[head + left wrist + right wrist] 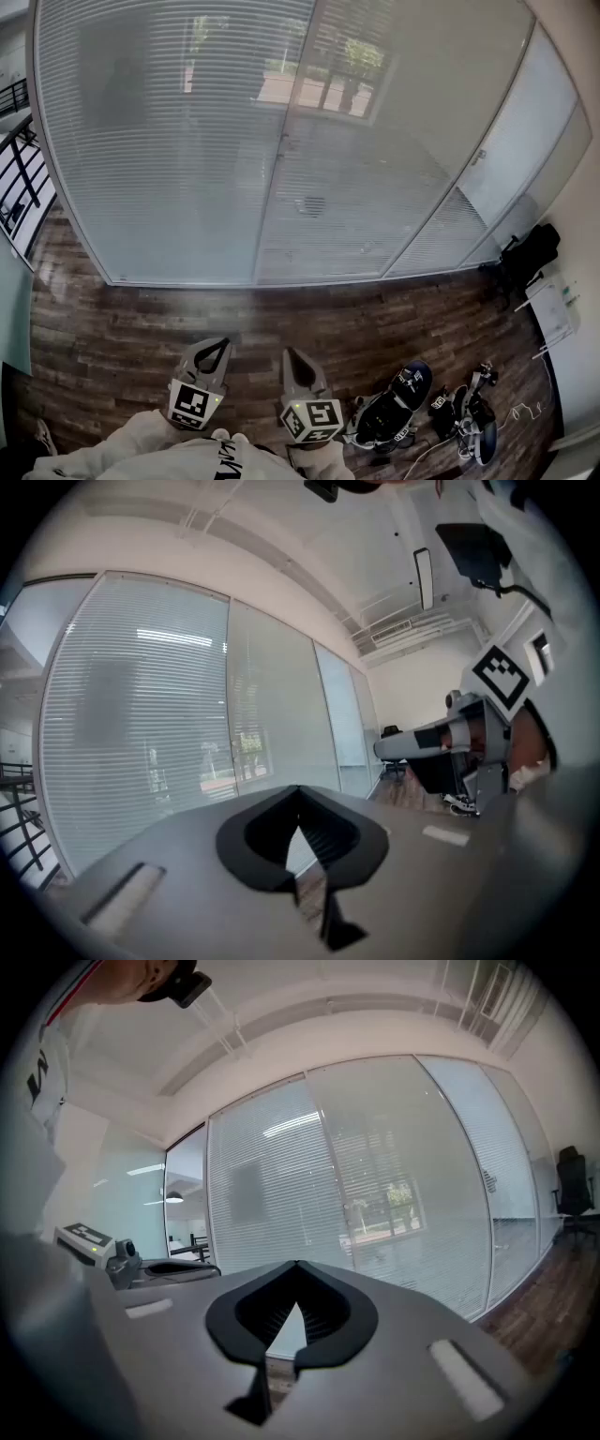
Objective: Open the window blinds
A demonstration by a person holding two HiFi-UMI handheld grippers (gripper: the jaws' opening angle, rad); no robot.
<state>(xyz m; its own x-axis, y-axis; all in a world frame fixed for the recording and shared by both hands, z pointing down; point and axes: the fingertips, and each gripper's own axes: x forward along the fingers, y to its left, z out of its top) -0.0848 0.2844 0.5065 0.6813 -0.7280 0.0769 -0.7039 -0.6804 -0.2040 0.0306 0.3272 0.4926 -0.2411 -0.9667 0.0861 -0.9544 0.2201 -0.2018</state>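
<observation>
Facing finely slatted window blinds (178,141).

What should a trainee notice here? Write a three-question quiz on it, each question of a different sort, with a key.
1. True or false: the left gripper is touching the blinds.
2. Pick one. The right gripper has its jaws: A) wide apart; B) shut on nothing; C) shut on a cord.
3. Fill the gap: the floor in front of the glass wall is laid with ___ planks.

Key: 1 false, since it is held level, well short of them; 2 B; 3 wooden.
</observation>
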